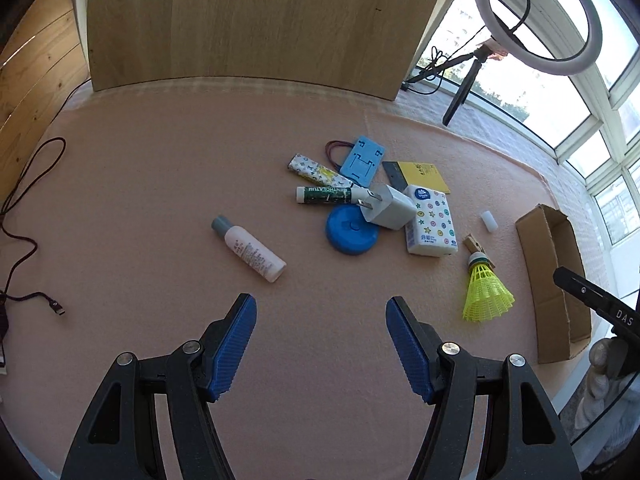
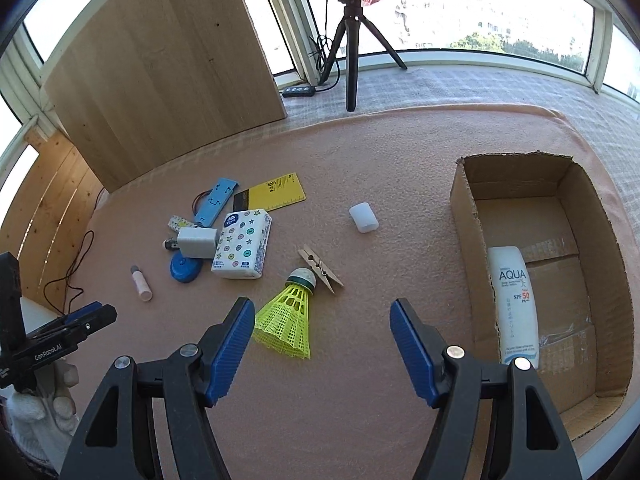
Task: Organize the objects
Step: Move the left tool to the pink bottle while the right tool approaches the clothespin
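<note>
My left gripper (image 1: 321,308) is open and empty above the pink mat, a little short of a white bottle (image 1: 250,249) lying on its side. Beyond lie a blue lid (image 1: 349,236), a white charger (image 1: 390,207), a tissue pack (image 1: 430,220) and a green lip-balm tube (image 1: 326,195). My right gripper (image 2: 322,312) is open and empty, with a yellow shuttlecock (image 2: 289,316) just ahead of its left finger and a clothespin (image 2: 320,268) beyond. A cardboard box (image 2: 464,216) at right holds a white AQUA sunscreen tube (image 2: 514,304).
A yellow notepad (image 2: 276,194), a blue phone stand (image 2: 216,200) and a small white cap (image 2: 363,218) lie on the mat. A wooden board (image 1: 248,20) stands at the back. A ring light on a tripod (image 2: 352,40) stands behind. A dark cable (image 1: 24,216) runs along the left.
</note>
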`<state>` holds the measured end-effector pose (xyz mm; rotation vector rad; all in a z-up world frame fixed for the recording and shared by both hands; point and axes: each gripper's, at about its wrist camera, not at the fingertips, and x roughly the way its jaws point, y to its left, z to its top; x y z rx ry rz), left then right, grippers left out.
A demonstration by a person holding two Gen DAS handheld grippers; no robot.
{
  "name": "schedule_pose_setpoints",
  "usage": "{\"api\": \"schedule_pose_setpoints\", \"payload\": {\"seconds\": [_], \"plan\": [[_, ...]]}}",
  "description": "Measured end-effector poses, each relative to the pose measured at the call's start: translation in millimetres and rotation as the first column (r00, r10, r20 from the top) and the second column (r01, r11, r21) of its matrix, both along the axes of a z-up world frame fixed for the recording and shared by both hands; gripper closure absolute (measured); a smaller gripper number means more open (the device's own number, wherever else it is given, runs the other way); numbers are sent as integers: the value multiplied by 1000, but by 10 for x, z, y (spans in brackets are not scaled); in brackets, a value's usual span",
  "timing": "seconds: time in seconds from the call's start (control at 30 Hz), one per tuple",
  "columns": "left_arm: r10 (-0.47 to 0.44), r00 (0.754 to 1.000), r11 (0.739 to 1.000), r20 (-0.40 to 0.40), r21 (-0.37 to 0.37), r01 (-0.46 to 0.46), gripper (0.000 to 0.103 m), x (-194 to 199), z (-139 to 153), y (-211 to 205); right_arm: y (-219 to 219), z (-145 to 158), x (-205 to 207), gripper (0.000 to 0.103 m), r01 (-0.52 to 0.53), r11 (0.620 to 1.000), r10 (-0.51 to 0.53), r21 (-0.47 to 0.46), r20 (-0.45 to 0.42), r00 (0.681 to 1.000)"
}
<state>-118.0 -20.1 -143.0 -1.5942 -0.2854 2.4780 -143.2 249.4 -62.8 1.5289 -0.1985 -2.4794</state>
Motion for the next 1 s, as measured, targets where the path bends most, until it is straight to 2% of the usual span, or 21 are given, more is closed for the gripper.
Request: {"api": "schedule_pose_setpoints", "payload": {"seconds": [0.13,0.27,0.37,0.47,0.57,0.73,0.9,1.0], "plan": [[15,1000,1000,6,8,-15,32,-88,-44,-355,-107,-76,-97,37,41,999,-41,-2,41,998],[15,1000,1000,16,7,-15,32,-147,-91,-559,-155,-211,-251,37,78,996,-74,-43,103,992],[33,999,999,30,12,-34,32,-190,-156,-627,-174,-370,-367,37,97,995,-90,-39,147,985],[70,997,998,36,4,-70,32,-170,-204,-685,-178,-546,-444,40,87,995,-77,-45,202,976],[92,994,995,54,25,-93,32,-179,-280,-695,-175,-660,-477,40,72,995,-54,-68,236,970],[132,988,990,85,40,-136,32,-274,-398,-628,-307,-746,-500,41,11,996,12,-88,254,967],[145,984,988,105,34,-149,32,-387,-497,-493,-433,-706,-449,41,-71,976,122,-204,251,960],[143,983,989,112,17,-146,32,-443,-544,-409,-367,-592,-423,41,-84,983,118,-165,207,971]]}}
